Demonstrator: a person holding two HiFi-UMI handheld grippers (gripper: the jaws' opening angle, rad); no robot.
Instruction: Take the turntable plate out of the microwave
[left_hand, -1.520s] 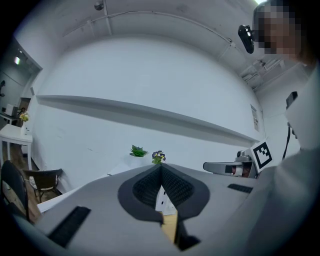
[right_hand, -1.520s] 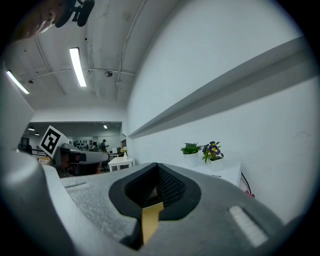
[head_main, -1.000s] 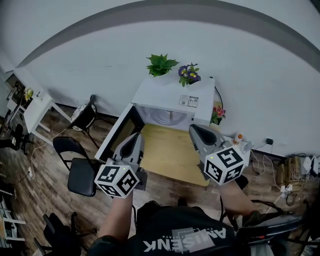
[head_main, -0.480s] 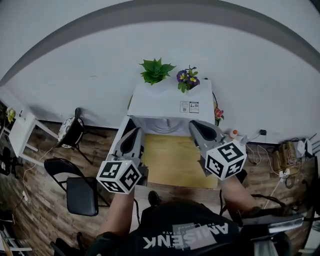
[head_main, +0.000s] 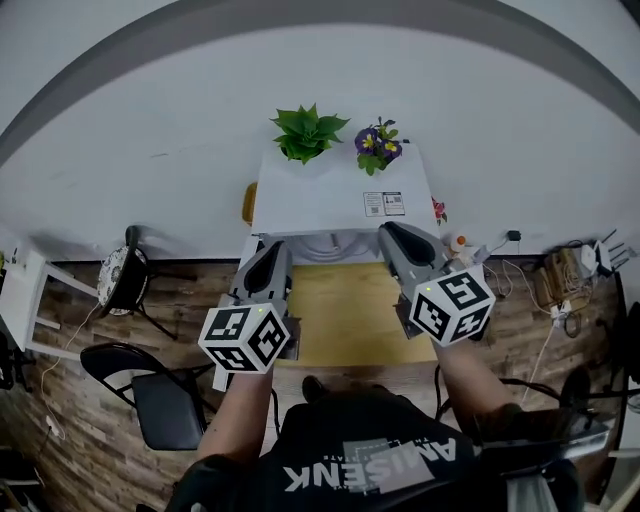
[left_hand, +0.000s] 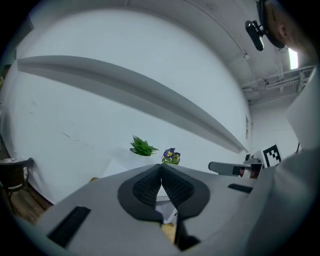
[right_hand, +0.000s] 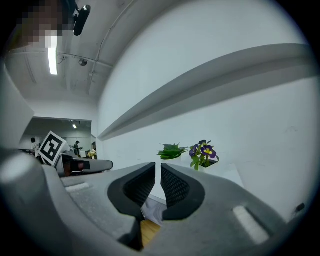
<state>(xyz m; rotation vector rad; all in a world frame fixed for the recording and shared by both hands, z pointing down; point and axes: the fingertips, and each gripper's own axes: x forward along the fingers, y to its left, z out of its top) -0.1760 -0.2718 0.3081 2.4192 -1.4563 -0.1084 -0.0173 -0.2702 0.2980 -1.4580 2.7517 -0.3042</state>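
A white microwave (head_main: 335, 190) stands at the far end of a wooden table (head_main: 345, 320), its front facing me. Its door hangs open to the left, mostly hidden behind my left gripper. In the dark opening only a pale curved edge of the turntable plate (head_main: 322, 245) shows. My left gripper (head_main: 272, 255) (left_hand: 160, 167) is level in front of the opening's left side, shut and holding nothing. On the right side my right gripper (head_main: 395, 235) (right_hand: 158, 167) has just been opening its jaws. A narrow slit shows between its pads, with nothing in it.
A green plant (head_main: 305, 132) and a pot of purple flowers (head_main: 378, 143) sit on the microwave's top. Black chairs (head_main: 160, 400) stand to the table's left on the wooden floor. Cables and a power strip (head_main: 570, 270) lie at the right by the white wall.
I have come round to face the microwave squarely. Both grippers have moved forward over the table towards its opening, so less of the inside and of the door shows.
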